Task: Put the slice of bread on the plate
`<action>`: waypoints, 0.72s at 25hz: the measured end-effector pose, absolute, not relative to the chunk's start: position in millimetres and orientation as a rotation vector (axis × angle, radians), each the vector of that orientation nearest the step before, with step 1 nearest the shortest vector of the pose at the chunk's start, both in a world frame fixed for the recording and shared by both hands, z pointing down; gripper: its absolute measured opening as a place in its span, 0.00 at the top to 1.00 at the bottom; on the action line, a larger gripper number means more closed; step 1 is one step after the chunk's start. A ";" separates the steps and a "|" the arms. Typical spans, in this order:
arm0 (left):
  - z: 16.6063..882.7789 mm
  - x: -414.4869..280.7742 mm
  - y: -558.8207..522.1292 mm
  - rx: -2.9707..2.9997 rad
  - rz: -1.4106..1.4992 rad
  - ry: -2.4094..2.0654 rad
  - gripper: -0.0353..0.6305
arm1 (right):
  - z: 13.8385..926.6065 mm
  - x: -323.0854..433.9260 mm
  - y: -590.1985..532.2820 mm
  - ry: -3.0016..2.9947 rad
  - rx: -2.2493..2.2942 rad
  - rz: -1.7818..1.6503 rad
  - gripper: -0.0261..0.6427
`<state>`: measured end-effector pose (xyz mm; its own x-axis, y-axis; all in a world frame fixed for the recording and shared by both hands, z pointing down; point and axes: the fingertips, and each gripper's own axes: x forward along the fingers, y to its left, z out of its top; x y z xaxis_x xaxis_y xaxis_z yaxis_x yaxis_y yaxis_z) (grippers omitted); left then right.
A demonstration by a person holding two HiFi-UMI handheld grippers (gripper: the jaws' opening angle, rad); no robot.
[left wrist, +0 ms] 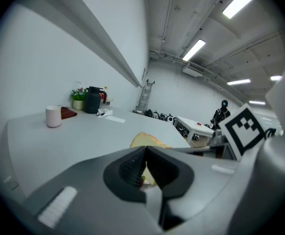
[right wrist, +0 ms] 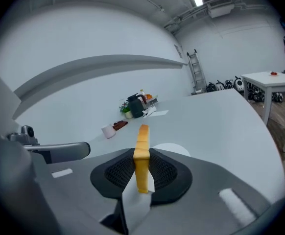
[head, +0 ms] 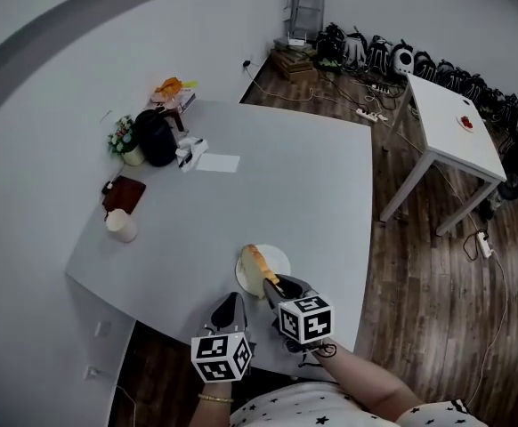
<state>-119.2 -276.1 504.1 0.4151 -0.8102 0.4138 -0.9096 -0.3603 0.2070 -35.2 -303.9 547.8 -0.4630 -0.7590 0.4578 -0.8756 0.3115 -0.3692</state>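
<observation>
A slice of bread (head: 257,261) stands on its edge between the jaws of my right gripper (head: 270,283), which is shut on it. In the right gripper view the slice (right wrist: 142,146) rises thin and upright from the pads, with the white plate (right wrist: 176,150) just beyond. In the head view the slice hangs over the plate (head: 279,258) near the table's front edge. My left gripper (head: 230,301) is close by on the left, shut and holding nothing. Its jaw tips meet in the left gripper view (left wrist: 144,153), and the bread (left wrist: 150,140) shows behind them.
On the grey table's (head: 303,194) far left are a white cup (head: 121,226), a dark red flat item (head: 124,194), a black kettle (head: 157,138), a small plant (head: 124,140) and a sheet of paper (head: 217,162). A white side table (head: 450,123) stands to the right on the wooden floor.
</observation>
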 end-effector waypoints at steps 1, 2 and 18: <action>505.5 -120.9 -281.1 2.272 0.339 -1.463 0.94 | 551.1 -38.1 -307.0 -2.380 1.496 0.911 0.83; 507.3 -122.1 -285.1 2.270 0.339 -1.459 0.94 | 554.5 -40.0 -309.4 -2.383 1.489 0.950 0.83; 531.9 -114.7 -305.3 2.253 0.351 -1.386 0.94 | 590.1 0.1 -331.0 -2.130 1.655 0.708 0.74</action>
